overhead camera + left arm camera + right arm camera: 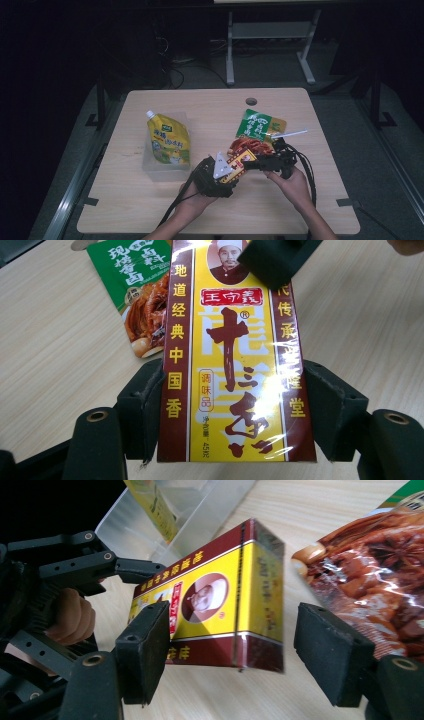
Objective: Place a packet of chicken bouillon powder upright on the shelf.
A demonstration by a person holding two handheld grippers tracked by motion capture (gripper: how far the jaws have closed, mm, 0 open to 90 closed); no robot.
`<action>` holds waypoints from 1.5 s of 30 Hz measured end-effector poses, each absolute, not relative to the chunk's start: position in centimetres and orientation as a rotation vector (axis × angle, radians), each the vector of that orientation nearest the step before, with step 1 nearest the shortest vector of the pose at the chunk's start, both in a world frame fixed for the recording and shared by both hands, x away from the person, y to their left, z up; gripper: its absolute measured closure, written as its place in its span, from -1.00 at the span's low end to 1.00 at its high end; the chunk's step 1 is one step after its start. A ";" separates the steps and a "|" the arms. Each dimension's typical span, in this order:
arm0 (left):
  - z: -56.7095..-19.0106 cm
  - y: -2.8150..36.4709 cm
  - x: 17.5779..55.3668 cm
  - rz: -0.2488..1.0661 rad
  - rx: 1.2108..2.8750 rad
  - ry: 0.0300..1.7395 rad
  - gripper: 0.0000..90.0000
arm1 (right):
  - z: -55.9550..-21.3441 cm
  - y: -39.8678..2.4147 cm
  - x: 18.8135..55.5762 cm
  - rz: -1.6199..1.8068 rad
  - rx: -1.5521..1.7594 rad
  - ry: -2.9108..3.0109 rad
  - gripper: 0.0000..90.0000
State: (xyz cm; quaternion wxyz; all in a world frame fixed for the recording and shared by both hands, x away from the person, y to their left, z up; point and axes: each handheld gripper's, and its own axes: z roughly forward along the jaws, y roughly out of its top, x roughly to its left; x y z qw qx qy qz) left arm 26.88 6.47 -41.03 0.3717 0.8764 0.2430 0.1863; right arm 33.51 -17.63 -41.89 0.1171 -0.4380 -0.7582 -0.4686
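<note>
A yellow and dark-red seasoning box (238, 168) hangs above the table's near middle, between both hand-held grippers. My left gripper (229, 176) is shut on it: in the left gripper view both pads press the long sides of the box (230, 340), with the left gripper (237, 407) at the box's near end. My right gripper (252, 162) reaches in from the right. In the right gripper view the box (220, 600) lies between the right gripper's (235, 650) jaws. Its left pad (147, 650) overlaps the yellow face, while the right pad (330, 655) stands clear of the box.
A yellow spouted pouch (169, 142) lies in a clear plastic tub (150, 167) at the left. A green food packet (260, 125) and a red-brown packet (250, 146) lie just behind the grippers. The table (310, 200) has a round cable hole (251, 101) at its back.
</note>
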 end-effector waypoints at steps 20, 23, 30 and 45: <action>-42.5 6.8 27.3 0.446 2.275 0.683 -0.30 | -40.7 -16.8 33.4 -1.430 -1.211 -2.203 0.40; -42.9 6.7 27.0 0.447 2.278 0.673 -0.33 | -40.1 -16.2 33.1 -1.407 -1.184 -2.243 0.44; -43.1 7.5 26.2 0.406 2.280 0.669 -0.38 | -38.8 -15.6 32.9 -1.390 -1.127 -2.389 0.49; -43.6 8.2 23.3 0.344 2.296 0.598 -0.41 | -35.5 -12.8 34.8 -1.407 -0.938 -2.598 0.49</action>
